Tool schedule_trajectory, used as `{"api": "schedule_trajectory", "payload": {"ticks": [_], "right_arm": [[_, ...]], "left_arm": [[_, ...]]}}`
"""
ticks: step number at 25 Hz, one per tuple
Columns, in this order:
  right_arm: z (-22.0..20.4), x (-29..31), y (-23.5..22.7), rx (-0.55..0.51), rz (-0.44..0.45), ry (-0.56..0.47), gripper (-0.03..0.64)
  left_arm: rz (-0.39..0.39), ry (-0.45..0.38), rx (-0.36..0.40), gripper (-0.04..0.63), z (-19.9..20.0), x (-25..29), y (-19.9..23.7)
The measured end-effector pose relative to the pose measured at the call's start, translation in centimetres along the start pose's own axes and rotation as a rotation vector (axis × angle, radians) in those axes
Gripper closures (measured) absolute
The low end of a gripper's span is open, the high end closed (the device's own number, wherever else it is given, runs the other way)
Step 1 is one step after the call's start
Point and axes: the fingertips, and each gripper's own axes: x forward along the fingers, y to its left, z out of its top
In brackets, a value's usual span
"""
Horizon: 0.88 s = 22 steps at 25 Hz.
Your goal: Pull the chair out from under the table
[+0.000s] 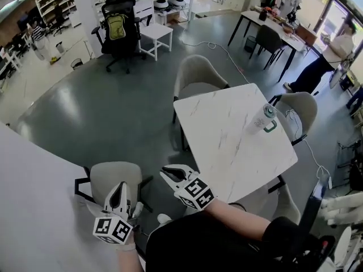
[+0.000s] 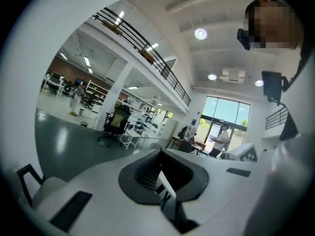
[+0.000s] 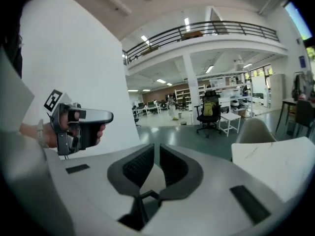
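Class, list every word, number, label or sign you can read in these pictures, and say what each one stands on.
No text can be read.
Marker cubes: black-and-white square patterns only, no letters or numbers.
Bottle on the table: any label is too small to read.

- table (image 1: 227, 146): white marble look, thin grey veins
- chair (image 1: 113, 177), near one: beige shell, black frame
- floor (image 1: 102, 112): dark grey-green all over
- left gripper (image 1: 119, 192) & right gripper (image 1: 168, 174): white bodies, black pads; cubes w/ blk-and-wht square markers
- bottle (image 1: 262, 118): pale body, green cap & loop
- office chair (image 1: 117, 38): black, yellow-green patch on backrest
- sleeve (image 1: 227, 237): black
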Motion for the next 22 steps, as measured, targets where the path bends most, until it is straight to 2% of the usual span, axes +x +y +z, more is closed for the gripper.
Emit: {"api": "schedule_trajectory", "payload": {"ticks": [5,9,16,22], "right_arm": [[3.3,-6.5,-2.7,0.095,-0.012,-0.219,0.574],[5.3,-10.7,-4.0,0.136,-0.040,-0.343,0.574],[10.9,-15.5,-4.4,-0.064,-0.137,-0.420,0.574],[12.5,-17.5,-5.8,-0.075,-0.209,-0.469,0.574]], "left_arm": [[-0.217,-0.029,0.082,0.591,1.4,2.7,-6.7],[-0.318,-0.013,0.096,0.591,2.3,4.3,-10.5],[-0.447,-0.014,0.140,0.591,3.8,6.4,-14.5],[-0.520,-0.039,0.172,0.591,5.1,7.7,-16.6]]}}
